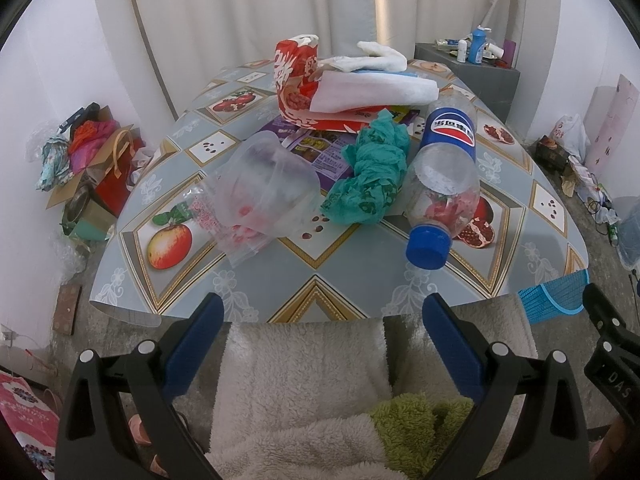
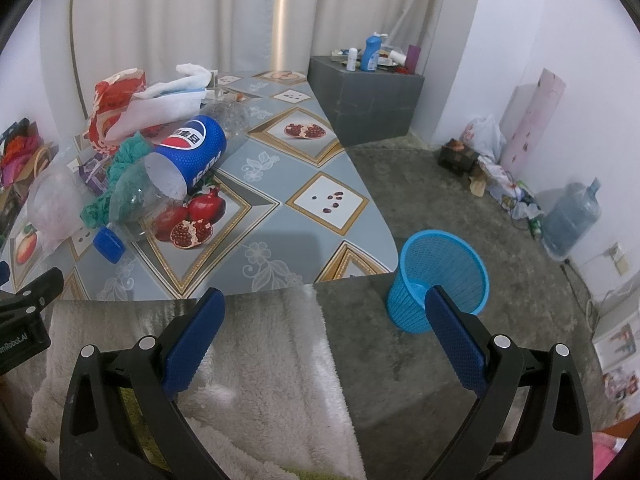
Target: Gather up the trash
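Trash lies on a table with a fruit-print cloth (image 1: 320,276): an empty Pepsi bottle (image 1: 446,168) on its side, a crumpled green bag (image 1: 366,172), a clear plastic cup (image 1: 264,184) in a wrapper, a red-and-white paper bag (image 1: 296,80), white tissues (image 1: 376,88) and a purple wrapper (image 1: 320,148). My left gripper (image 1: 322,312) is open and empty at the table's near edge. My right gripper (image 2: 324,308) is open and empty, beside the blue mesh bin (image 2: 440,276) on the floor. The bottle also shows in the right wrist view (image 2: 176,172).
A grey box (image 2: 368,96) with bottles on it stands behind the table. Bags and clutter lie along the left wall (image 1: 92,160) and the right wall (image 2: 488,160). A water jug (image 2: 572,216) stands at the right. A fleece blanket (image 1: 304,392) lies below the grippers.
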`<state>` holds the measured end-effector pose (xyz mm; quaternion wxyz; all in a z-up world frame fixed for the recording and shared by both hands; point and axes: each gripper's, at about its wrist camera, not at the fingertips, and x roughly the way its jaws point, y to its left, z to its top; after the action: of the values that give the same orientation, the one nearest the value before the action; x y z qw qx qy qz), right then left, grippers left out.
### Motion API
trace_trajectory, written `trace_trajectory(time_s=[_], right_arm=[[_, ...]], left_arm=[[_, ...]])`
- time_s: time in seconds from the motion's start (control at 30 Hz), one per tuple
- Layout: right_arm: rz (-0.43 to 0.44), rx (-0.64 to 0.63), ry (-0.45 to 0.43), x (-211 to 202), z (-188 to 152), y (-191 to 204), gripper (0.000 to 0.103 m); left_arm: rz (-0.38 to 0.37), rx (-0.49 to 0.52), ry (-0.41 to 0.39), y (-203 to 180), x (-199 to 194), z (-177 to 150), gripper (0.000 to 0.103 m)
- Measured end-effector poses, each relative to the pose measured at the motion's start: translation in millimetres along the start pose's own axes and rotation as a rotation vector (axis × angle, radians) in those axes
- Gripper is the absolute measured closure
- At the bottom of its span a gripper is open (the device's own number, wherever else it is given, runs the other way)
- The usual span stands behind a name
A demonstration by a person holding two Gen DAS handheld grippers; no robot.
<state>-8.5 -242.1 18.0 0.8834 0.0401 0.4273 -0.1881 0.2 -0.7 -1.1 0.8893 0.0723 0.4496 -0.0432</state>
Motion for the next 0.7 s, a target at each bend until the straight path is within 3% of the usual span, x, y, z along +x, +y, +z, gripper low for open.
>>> trace_trajectory(time_s=[0.7], right_arm=[[0.002, 0.002, 0.001, 6.0, -4.8, 3.1, 0.008]], left_arm=[[0.0, 0.0, 0.004, 2.5, -2.6, -4.1, 0.006]])
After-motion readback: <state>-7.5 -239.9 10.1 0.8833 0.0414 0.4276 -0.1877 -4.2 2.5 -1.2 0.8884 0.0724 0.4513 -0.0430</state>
